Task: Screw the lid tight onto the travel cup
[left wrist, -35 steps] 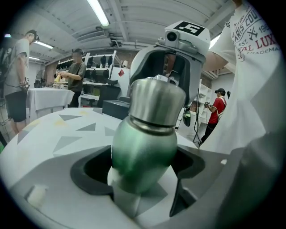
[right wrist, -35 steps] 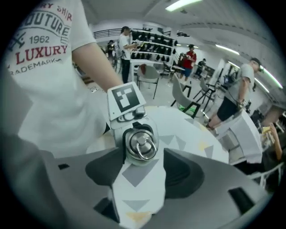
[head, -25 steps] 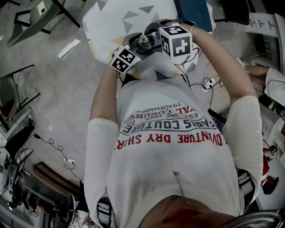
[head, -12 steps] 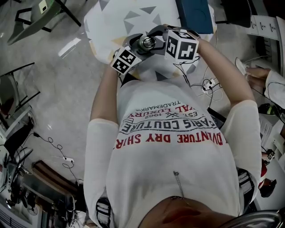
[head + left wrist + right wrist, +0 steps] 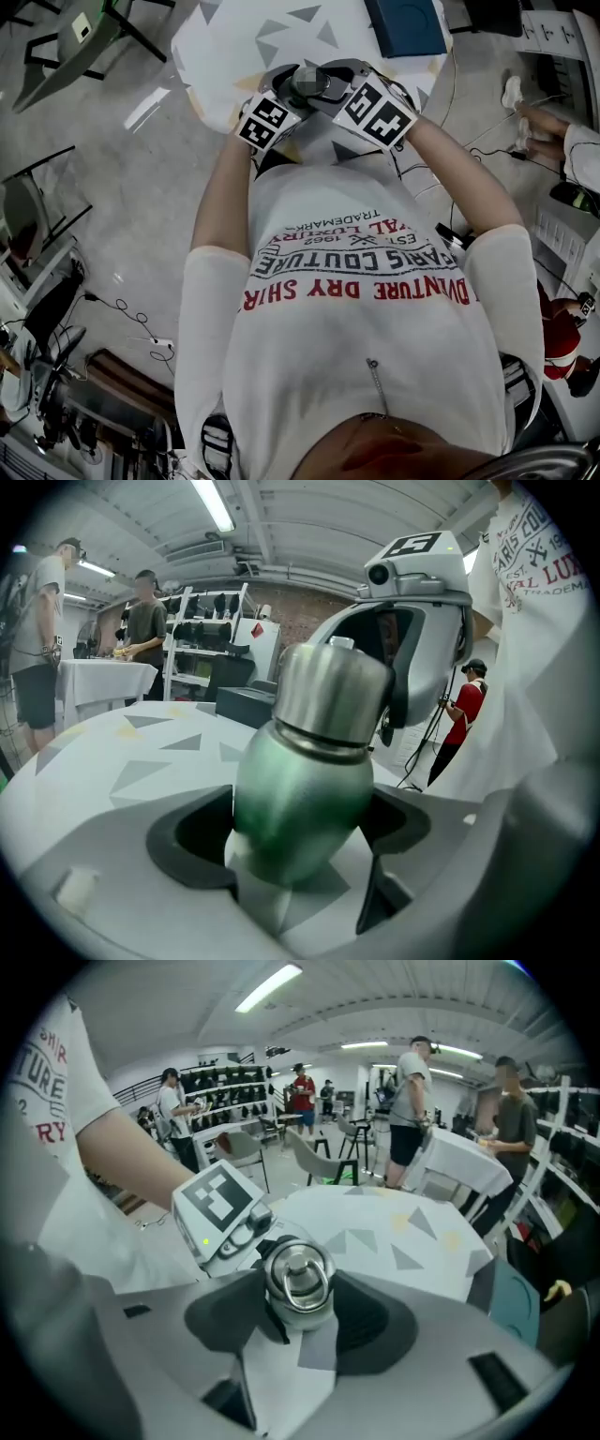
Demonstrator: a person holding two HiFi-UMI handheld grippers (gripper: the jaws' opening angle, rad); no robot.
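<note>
- At the far left of the head view, a grey floor [image 5: 112, 187] is seen, with a thin cable [image 5: 117, 305] trailing across it.
- A table [image 5: 234, 37], covered in a white cloth printed with grey and yellow triangles, is seen at the top centre, just beyond the person's chest.
- The left gripper [image 5: 300, 841] is held at the near edge of the table. Its jaws are clamped on the green body of the travel cup [image 5: 300, 789], with one dark pad pressed to each side.
- The travel cup is held between the two grippers over the near edge of the table, and is tilted so that its top leans toward the right gripper. Whether its base touches the cloth cannot be told.
- A brushed steel lid [image 5: 298, 1277] is seated on the neck of the cup, and a metal ring [image 5: 305, 1302] is folded flat on its crown.
- The right gripper [image 5: 300, 1309] is set over the top of the cup from above. Its jaws have just been closing, and the lid is gripped between them, with the pads against its rim on both sides.
- Further right, on the far part of the table, a dark blue box [image 5: 405, 23] is laid flat.
- A bystander in a red top [image 5: 466, 700] is seen standing in the background at the right of the left gripper view.
</note>
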